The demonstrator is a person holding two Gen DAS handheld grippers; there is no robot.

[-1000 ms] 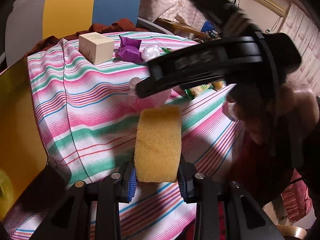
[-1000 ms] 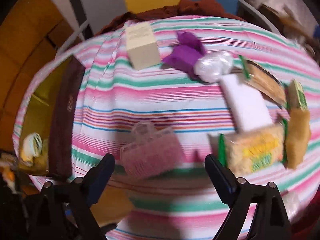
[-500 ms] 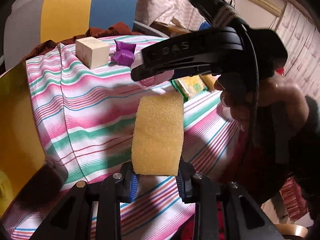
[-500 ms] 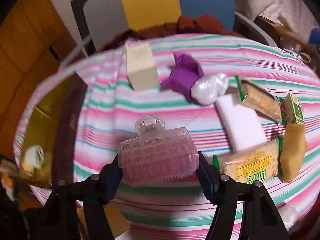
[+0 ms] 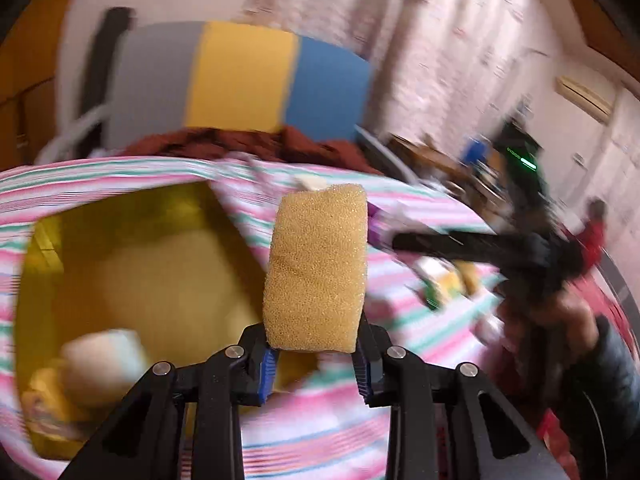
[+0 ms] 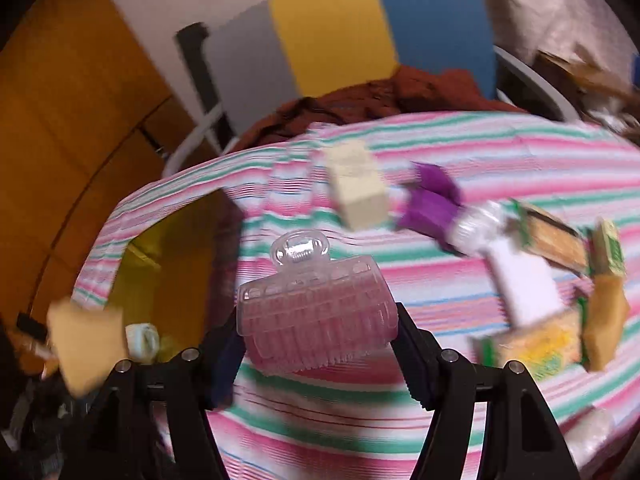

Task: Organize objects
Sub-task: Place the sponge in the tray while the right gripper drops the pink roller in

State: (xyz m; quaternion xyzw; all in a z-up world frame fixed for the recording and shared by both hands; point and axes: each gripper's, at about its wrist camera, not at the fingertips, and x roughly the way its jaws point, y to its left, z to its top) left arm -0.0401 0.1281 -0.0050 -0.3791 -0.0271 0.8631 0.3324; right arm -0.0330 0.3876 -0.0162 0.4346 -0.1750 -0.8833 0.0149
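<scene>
Both grippers loaded, both in transit; heavy motion blur in each view. Left gripper (image 5: 316, 356) is clamped on the yellow sponge (image 5: 318, 268), which stands upright between the blue pads. A second ago this sponge hung over open striped cloth; now the left wrist view has swung round so the yellow box (image 5: 132, 264) sits directly behind and below it, with a pale object already lying in the box's near corner. Right gripper (image 6: 318, 350) has closed on the pink hair clip (image 6: 316, 312), which a second ago still lay on the counter (image 6: 440, 280) between open fingers; it is now lifted clear of the cloth. Judgement: sponge is about to be dropped into the box, and the clip likely follows the same route. Left on the counter: cream box (image 6: 358, 190), purple wrapper (image 6: 430, 204), white block (image 6: 524, 284), several snack packets (image 6: 532, 348). So sorting looks roughly mid-way, much remaining.
</scene>
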